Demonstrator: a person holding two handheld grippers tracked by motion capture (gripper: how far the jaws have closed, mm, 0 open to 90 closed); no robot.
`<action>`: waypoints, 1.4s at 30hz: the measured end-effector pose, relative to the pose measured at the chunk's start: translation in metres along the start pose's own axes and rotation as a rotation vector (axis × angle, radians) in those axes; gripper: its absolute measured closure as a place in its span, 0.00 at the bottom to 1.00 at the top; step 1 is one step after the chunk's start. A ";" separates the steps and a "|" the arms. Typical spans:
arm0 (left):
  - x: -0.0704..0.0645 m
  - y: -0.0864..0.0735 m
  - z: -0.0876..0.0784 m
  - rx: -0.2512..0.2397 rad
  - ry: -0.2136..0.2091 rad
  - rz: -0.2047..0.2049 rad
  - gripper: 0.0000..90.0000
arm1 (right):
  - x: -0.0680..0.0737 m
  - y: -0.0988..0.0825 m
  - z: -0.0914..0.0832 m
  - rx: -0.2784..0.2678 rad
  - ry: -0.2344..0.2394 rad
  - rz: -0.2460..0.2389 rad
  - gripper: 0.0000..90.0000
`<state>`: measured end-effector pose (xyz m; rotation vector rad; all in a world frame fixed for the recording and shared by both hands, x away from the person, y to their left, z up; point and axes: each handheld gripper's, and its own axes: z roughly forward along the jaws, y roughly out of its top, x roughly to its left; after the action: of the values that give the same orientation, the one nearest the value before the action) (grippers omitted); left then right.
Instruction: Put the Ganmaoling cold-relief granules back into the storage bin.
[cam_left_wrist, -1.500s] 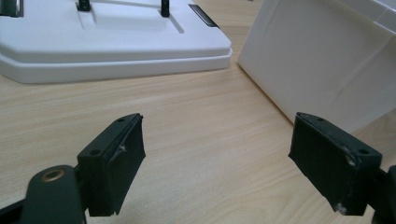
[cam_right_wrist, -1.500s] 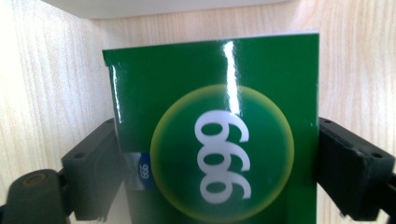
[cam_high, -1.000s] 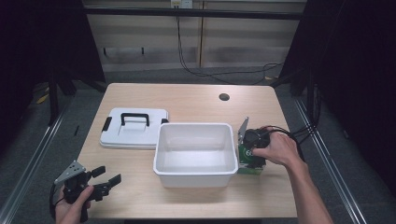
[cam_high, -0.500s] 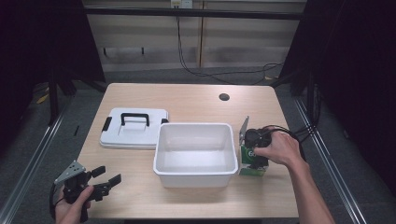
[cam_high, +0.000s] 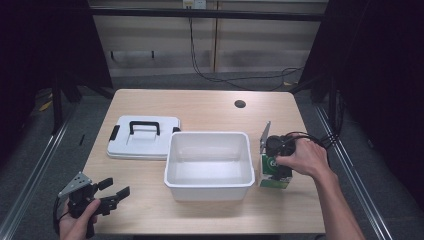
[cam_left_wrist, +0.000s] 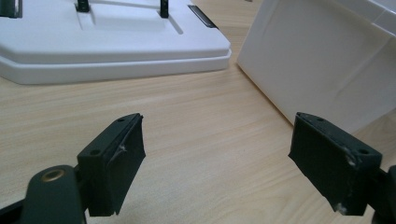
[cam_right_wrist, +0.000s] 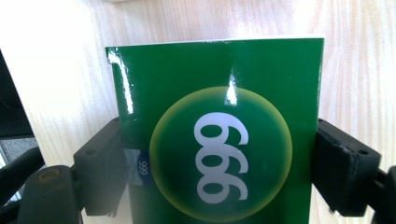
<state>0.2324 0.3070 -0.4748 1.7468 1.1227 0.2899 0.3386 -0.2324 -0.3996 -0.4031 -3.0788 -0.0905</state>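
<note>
A green box (cam_high: 271, 176) with a yellow circle and white digits stands on the table (cam_high: 210, 107), just right of the white bin (cam_high: 207, 136). My right gripper (cam_high: 275, 166) comes down on it from above, held by a hand. In the right gripper view the green box (cam_right_wrist: 219, 140) sits between both black jaws, which press on its two sides. My left gripper (cam_high: 116, 188) hovers open at the front left corner of the table, with nothing between its jaws (cam_left_wrist: 233, 154), only bare wood.
The bin is open and nothing lies in it. Its white lid (cam_high: 142, 140) with a black handle lies flat to the bin's left; the left gripper view shows the lid (cam_left_wrist: 116, 42) and the bin wall (cam_left_wrist: 327, 60) ahead. A round hole (cam_high: 240, 104) marks the far tabletop.
</note>
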 end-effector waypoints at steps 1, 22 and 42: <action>0.000 0.000 0.000 -0.003 -0.001 -0.005 0.19 | 0.001 0.000 -0.002 0.004 -0.001 0.015 0.18; -0.001 -0.001 0.000 0.001 0.002 0.001 0.19 | 0.005 0.002 -0.040 -0.057 -0.035 0.017 0.18; -0.001 -0.001 0.001 0.003 -0.005 -0.003 0.19 | 0.006 0.013 -0.076 -0.063 -0.056 0.034 0.18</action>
<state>0.2319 0.3060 -0.4754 1.7479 1.1226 0.2822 0.3388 -0.2229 -0.3223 -0.4691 -3.1293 -0.1779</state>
